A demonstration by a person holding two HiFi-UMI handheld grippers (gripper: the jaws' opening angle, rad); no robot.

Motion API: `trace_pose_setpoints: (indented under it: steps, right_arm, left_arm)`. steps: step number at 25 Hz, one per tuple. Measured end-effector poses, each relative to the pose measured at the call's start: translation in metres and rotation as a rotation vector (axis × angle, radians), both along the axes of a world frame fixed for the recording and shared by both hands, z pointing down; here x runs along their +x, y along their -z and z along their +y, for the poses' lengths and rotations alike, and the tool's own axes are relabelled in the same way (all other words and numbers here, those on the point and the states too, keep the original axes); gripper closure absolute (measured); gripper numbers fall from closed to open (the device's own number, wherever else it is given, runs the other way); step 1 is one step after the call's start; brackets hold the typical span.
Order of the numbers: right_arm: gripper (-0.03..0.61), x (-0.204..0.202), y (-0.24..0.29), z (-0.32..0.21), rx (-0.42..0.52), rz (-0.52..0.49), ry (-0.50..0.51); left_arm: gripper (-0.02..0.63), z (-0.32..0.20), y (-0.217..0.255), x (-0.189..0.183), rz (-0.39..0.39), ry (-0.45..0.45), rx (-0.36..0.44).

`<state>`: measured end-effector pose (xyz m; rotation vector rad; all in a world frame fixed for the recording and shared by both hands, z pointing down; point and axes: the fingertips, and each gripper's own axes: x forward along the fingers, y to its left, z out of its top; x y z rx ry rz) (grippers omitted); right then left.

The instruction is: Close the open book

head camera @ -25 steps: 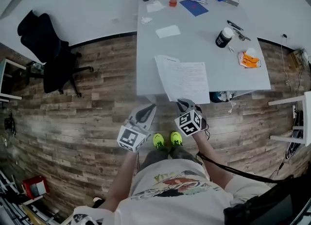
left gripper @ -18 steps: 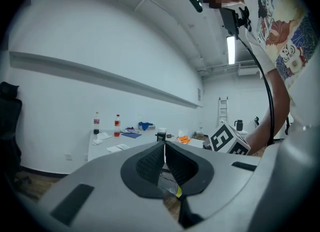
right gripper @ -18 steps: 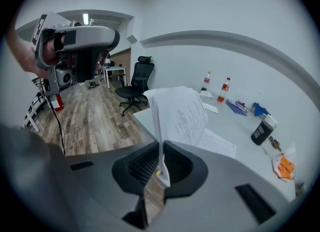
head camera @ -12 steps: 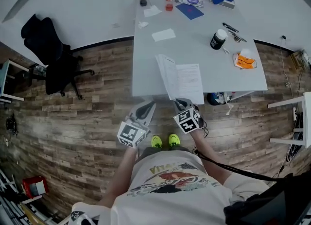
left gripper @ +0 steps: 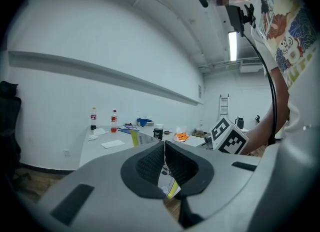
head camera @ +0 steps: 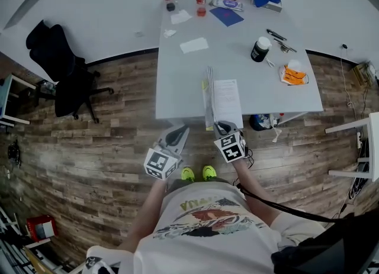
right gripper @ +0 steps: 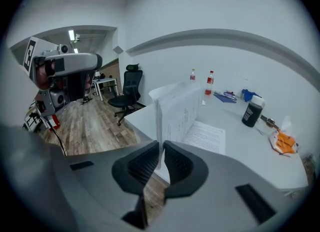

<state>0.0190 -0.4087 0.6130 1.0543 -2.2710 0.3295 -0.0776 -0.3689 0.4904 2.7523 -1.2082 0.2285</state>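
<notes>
With our right gripper (head camera: pixel 220 127) we are pinching the left-hand pages of the book (head camera: pixel 227 98), standing them upright at the table's (head camera: pixel 183 83) near edge. Our left gripper (head camera: pixel 181 131) is hanging just off that edge, pressed together and empty. Swinging over too fast risks the thin sheets slipping free or creasing.
</notes>
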Motion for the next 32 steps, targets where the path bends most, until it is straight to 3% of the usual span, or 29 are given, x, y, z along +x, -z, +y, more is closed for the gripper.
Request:
trace_pose_setpoints:
  steps: [4, 19, 26, 32]
  right_arm:
    - [0.535, 0.012, -0.005, -0.005, -0.030, -0.057, -0.045]
    - [0.534, 0.080, -0.064, -0.010, -0.270, -0.314, -0.373]
    - [0.534, 0.089, -0.084, -0.010, -0.319, -0.350, -0.416]
    - [0.511, 0.086, -0.075, -0.007, -0.284, -0.316, -0.370]
  left_arm:
    - [0.600, -0.004, -0.004, 0.009, -0.007, 0.002, -0.003]
    - [0.600, -0.002, -0.021, 0.032, -0.010, -0.016, -0.053]
    - [0.600, 0.003, -0.024, 0.036, -0.011, -0.021, -0.052]
    - [0.600, 0.007, -0.021, 0.038, -0.009, -0.031, -0.042]
